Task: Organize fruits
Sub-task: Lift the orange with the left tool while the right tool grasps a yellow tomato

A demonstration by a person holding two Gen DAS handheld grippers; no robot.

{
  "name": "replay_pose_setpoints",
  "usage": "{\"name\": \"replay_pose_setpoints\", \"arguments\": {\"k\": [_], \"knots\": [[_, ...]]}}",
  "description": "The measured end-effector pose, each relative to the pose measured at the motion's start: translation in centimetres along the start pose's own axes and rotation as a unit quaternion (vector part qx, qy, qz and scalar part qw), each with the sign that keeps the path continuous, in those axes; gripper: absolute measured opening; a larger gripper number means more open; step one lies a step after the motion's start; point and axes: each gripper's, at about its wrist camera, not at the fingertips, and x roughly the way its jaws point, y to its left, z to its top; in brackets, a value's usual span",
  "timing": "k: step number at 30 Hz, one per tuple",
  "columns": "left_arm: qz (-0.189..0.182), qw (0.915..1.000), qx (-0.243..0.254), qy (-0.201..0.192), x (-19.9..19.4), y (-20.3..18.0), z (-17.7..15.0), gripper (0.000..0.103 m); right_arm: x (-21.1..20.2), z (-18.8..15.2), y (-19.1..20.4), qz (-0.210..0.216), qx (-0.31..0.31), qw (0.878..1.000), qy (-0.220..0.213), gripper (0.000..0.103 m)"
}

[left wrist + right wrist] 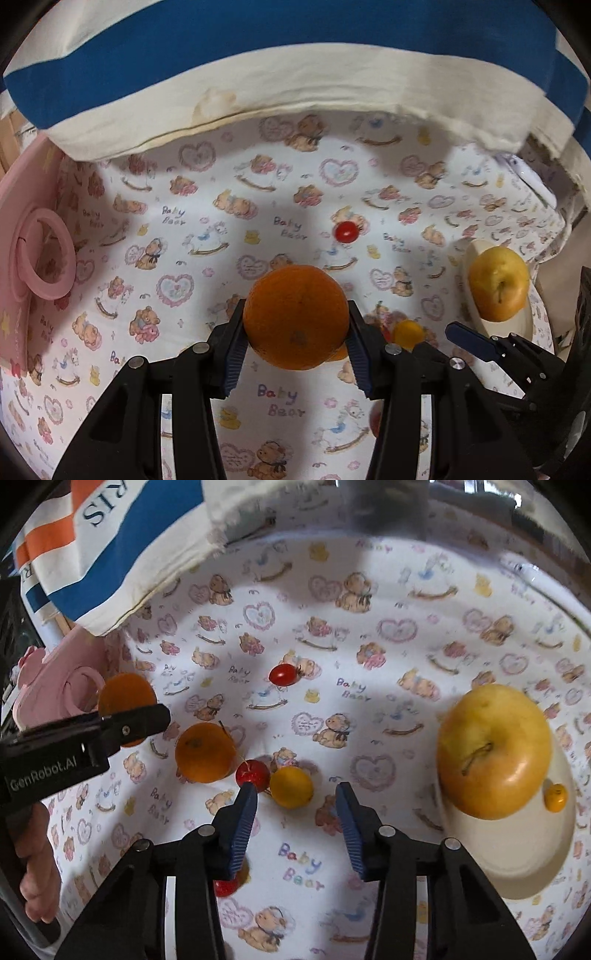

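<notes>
The left gripper (295,332) clamps an orange (296,316) above the bear-print cloth (207,184), seemingly to carry it. The right gripper (295,812) hangs open and empty near a yellow tomato (291,787). An apple (493,751) already sits on the cream plate (524,864).

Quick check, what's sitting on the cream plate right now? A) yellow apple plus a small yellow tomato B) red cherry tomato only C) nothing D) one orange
A: in the right wrist view the yellow apple rests on the cream plate with a small yellow tomato beside it; the oranges and red tomatoes lie on the printed cloth or in the left fingers.
</notes>
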Motion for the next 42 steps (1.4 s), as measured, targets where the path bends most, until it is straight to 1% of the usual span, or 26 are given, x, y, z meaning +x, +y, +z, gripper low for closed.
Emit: {"name": "replay_pose_setpoints", "arguments": {"k": [5,6,8,10,12,16,18,22,28,31,36,37,40,42], "knots": [[-0.003,1.0,-0.002,-0.001,-0.2,0.1,-0.1,0.048,1.4,0.0,0.8,-0.01,-0.008,1.0,0.012,0.046],[-0.003,1.0,-0.002,-0.002,-0.2,0.1,-0.1,0.048,1.6,0.0,0.8,-0.012,-0.008,1.0,0.014,0.045],[-0.004,1.0,0.002,-0.001,-0.3,-0.1,-0.1,0.048,2.2,0.0,0.8,-0.015,-0.006,1.0,0.02,0.037],[-0.004,1.0,0.003,0.002,-0.3,-0.2,-0.2,0.048,2.6,-0.2,0.6,-0.014,-0.007,1.0,0.022,0.037],[-0.004,1.0,0.007,0.003,-0.2,-0.3,-0.1,0.048,2.8,-0.3,0.5,-0.01,-0.007,1.0,0.023,0.031],[-0.005,0.9998,0.017,0.0,-0.4,-0.8,-0.2,0.048,2.0,-0.9,0.4,-0.017,-0.009,1.0,0.021,0.03],[-0.009,0.9997,0.023,0.001,-0.6,-1.0,-0.2,0.048,0.8,-1.5,0.6,-0.009,-0.019,1.0,0.01,0.03],[-0.021,0.9991,0.035,-0.012,-1.7,-1.8,-0.4,0.048,-2.2,-2.7,0.1,-0.012,-0.022,0.999,-0.024,0.03],[-0.021,0.9968,0.068,-0.037,-3.0,-3.5,-0.9,0.048,-6.3,-3.2,-3.3,-0.016,0.013,0.998,-0.065,0.03],[-0.016,0.9962,0.077,-0.036,-2.6,-4.2,-1.1,0.048,-8.7,-3.7,-4.7,-0.021,0.016,0.996,-0.084,0.03],[-0.025,0.9936,0.093,-0.059,-3.2,-5.4,-1.6,0.048,-12.1,-4.4,-7.4,-0.031,0.034,0.991,-0.122,0.03],[-0.028,0.9928,0.096,-0.065,-3.4,-5.7,-1.7,0.048,-12.6,-4.5,-8.2,-0.035,0.04,0.99,-0.131,0.03],[-0.035,0.9905,0.105,-0.081,-3.9,-6.4,-2.1,0.048,-13.7,-4.7,-10.2,-0.069,0.053,0.983,-0.161,0.03],[-0.039,0.9895,0.107,-0.089,-4.0,-6.8,-2.2,0.048,-14.0,-4.9,-11.1,-0.08,0.055,0.98,-0.172,0.03]]}}
